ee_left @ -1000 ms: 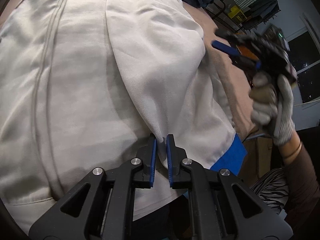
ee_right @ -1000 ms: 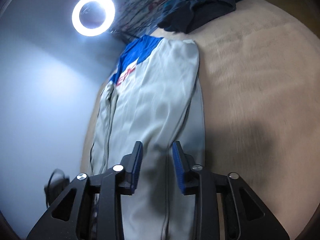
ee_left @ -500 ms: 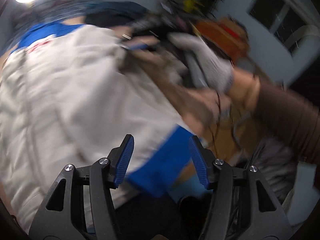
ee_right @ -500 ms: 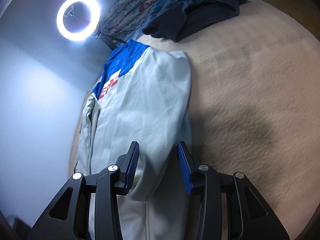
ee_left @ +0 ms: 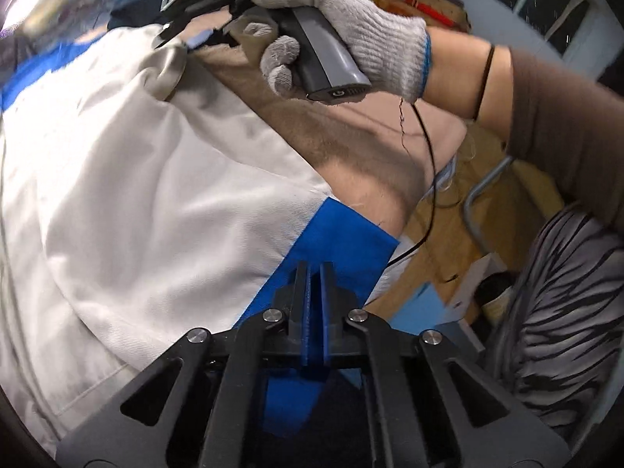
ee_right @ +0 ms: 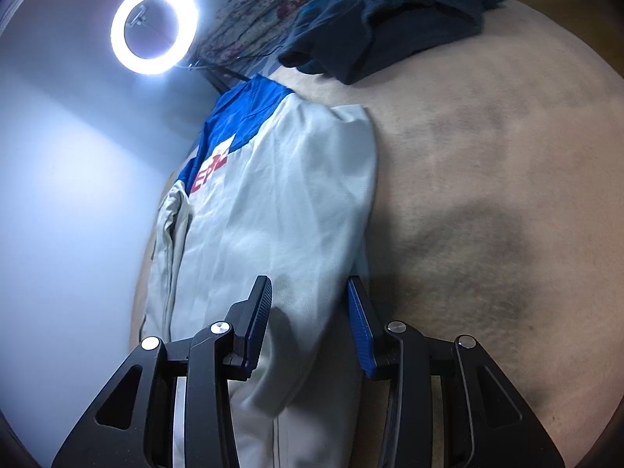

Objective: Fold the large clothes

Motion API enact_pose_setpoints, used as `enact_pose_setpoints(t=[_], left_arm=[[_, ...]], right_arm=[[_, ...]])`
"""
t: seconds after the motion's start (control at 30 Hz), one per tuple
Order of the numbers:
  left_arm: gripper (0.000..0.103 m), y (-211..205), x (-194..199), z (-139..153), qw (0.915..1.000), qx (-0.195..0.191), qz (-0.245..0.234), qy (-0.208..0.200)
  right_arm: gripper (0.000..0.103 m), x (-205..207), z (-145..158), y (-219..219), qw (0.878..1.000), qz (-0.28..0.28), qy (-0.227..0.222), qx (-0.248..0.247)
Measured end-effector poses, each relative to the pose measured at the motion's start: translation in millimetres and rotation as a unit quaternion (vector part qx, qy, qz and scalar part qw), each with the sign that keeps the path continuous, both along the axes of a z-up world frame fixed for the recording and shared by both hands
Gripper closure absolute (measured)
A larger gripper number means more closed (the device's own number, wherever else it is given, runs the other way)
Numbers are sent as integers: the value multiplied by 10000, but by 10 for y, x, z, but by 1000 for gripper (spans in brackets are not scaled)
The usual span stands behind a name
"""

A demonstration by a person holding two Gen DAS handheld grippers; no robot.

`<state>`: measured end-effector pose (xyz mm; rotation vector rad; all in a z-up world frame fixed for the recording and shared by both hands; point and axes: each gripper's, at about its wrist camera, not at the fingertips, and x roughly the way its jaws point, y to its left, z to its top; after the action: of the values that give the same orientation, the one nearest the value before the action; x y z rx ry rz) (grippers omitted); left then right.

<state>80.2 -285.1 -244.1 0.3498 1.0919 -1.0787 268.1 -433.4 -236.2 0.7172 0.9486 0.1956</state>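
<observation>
A large white jacket (ee_left: 136,195) with blue bands and red lettering lies flat on a tan bed cover (ee_right: 487,195). My left gripper (ee_left: 315,273) is shut at the near corner, its tips pinching the jacket's blue band (ee_left: 343,241). My right gripper (ee_right: 310,304) sits low over the jacket (ee_right: 280,202), jaws closing, a folded white edge between them; the pads do not visibly press it. In the left wrist view a gloved hand (ee_left: 343,27) holds that right gripper (ee_left: 187,35) at the jacket's far edge.
A heap of dark blue clothes (ee_right: 390,11) lies at the far end of the bed. A ring light (ee_right: 154,27) glows by the wall, beside floral fabric (ee_right: 257,11). Cardboard boxes (ee_left: 448,234) and cables sit off the bed's near side.
My left gripper let go of the white fold, opened, swung right to the blue band and shut there. My right gripper came lower over the jacket and its jaws narrowed.
</observation>
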Motion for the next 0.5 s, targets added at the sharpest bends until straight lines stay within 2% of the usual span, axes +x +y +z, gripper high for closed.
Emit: enact_pose_setpoints(t=[0.03,0.07,0.13,0.27,0.37,0.4,0.5], left_arm=[[103,27,-1,17,9999,-93,-34,40],[103,34,-7,55,9997,-188,-119,62],[103,43,-113,101,9987,-363,-355,47],[103,35,-359,126,9960,-336,-782,-267],[103,33,-417,83,9951,-269,-923,-247],[103,19,-441,96,9949,-266,-944,-238],[103,109,-394,195,9953,-392,-853,-221]], right_arm=[[83,19,11,15,10000,16,0,-69],[97,45,27,27,9999,22,-7,-164],[100,71,80,26,9993,-21,-33,-362],[101,90,320,-43,9958,-258,-252,-843],[101,124,368,-51,9928,-220,-266,-1151],[100,145,324,-51,9927,-199,-156,-1182],[96,142,151,-136,9964,-306,144,-779]])
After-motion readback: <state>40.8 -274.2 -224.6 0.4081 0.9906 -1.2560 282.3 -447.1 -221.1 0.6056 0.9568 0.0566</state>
